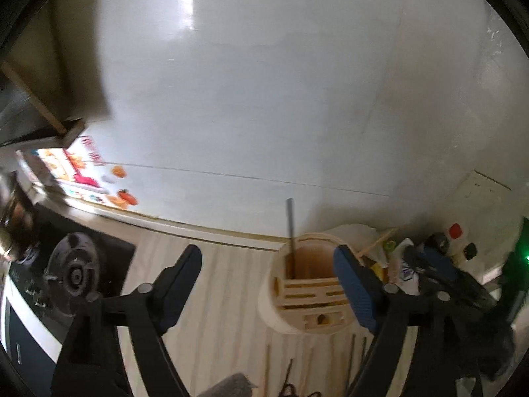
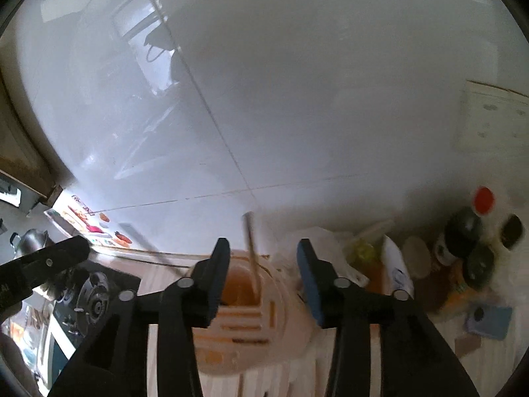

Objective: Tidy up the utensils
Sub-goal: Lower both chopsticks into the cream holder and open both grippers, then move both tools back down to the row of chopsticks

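Right gripper (image 2: 263,278) agape above wooden holder (image 2: 251,317) — one chopstick (image 2: 250,241) inside

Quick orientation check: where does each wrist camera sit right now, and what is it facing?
Left wrist: on the left gripper, jaws open, angled down at the round beige wooden utensil holder and gas stove.
Right wrist: on the right gripper, open above the holder; the left gripper's tip shows.
Shared: holder, upright metal chopstick, white tiled wall.

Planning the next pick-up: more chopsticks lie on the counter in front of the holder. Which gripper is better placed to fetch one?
Probably left. The left gripper is open and empty, with loose chopsticks just below its fingers. The right gripper, also open, sits directly over the wooden utensil holder.
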A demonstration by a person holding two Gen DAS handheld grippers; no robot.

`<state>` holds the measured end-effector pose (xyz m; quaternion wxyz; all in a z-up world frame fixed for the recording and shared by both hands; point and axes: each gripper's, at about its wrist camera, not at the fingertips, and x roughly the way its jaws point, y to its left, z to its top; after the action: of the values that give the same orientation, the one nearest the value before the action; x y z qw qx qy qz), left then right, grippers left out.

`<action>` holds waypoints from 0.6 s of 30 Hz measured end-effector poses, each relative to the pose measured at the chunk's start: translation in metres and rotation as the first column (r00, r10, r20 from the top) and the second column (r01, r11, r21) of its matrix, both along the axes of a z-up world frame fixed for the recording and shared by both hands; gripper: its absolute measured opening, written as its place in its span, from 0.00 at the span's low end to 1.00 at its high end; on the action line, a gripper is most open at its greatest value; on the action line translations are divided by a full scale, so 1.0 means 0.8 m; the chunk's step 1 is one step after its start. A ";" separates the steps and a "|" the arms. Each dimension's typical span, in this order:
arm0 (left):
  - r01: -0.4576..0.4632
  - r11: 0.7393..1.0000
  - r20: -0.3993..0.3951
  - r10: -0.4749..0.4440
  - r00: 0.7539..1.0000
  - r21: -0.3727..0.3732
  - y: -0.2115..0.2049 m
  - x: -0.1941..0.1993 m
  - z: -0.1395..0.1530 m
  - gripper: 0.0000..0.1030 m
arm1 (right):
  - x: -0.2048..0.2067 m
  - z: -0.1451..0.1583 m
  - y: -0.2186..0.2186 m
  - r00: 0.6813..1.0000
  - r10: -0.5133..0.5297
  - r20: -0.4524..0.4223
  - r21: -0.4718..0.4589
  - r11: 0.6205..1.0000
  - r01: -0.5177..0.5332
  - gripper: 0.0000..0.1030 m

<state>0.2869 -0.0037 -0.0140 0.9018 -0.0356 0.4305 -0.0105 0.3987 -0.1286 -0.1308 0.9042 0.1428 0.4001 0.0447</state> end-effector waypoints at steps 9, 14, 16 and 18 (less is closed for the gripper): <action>-0.061 0.998 -0.039 0.062 0.997 0.029 0.019 -0.062 -0.063 1.00 | -0.116 0.025 -0.042 0.996 -0.073 0.045 -0.017 0.997 0.074 0.87; -0.045 0.997 -0.117 0.052 0.992 0.057 0.007 -0.088 -0.111 1.00 | -0.153 0.007 -0.050 0.993 -0.115 0.012 -0.018 0.993 0.116 0.90; -0.037 0.996 -0.143 0.048 0.989 0.076 0.002 -0.094 -0.131 1.00 | -0.164 -0.012 -0.057 0.991 -0.130 -0.027 -0.044 0.991 0.128 0.90; -0.036 0.995 -0.194 0.054 0.980 0.096 -0.005 -0.101 -0.160 1.00 | -0.174 -0.029 -0.065 0.988 -0.139 -0.070 -0.057 0.989 0.135 0.90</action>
<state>0.2057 -0.0079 -0.1418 0.8557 -0.0045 0.5163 0.0335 0.2594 -0.1809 -0.1539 0.8930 0.1480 0.4237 -0.0332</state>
